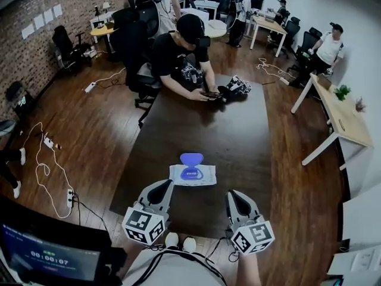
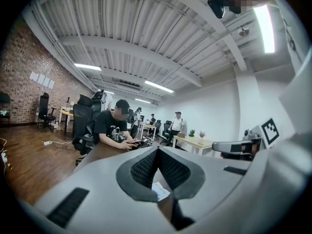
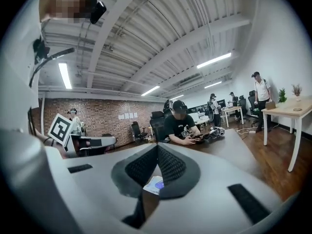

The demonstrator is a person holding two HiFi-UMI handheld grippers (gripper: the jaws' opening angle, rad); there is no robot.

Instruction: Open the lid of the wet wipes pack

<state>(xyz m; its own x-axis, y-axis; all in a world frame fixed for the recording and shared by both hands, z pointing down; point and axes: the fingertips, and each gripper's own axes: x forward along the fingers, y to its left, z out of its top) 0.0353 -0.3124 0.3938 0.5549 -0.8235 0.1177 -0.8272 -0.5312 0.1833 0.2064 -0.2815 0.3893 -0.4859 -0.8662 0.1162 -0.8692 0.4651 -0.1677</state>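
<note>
The wet wipes pack [image 1: 192,175] is white with a blue oval in its middle and lies on the dark table [image 1: 238,142], near the front edge. Its blue lid [image 1: 191,158] is flipped back on the far side. My left gripper [image 1: 165,185] hovers just in front of the pack's left corner, and its jaws meet at the tips with nothing in them. My right gripper [image 1: 234,195] is in front and to the right of the pack, also shut and empty. Both gripper views point nearly level; the pack [image 2: 160,190] [image 3: 155,184] shows only below the closed pads.
A person [image 1: 184,46] sits at the table's far end, hands on a device, with another gripper set [image 1: 238,87] beside them. Office chairs, a desk [image 1: 342,115] and standing people are around. Cables and a power strip [image 1: 70,196] lie on the floor left. A monitor [image 1: 47,258] stands at bottom left.
</note>
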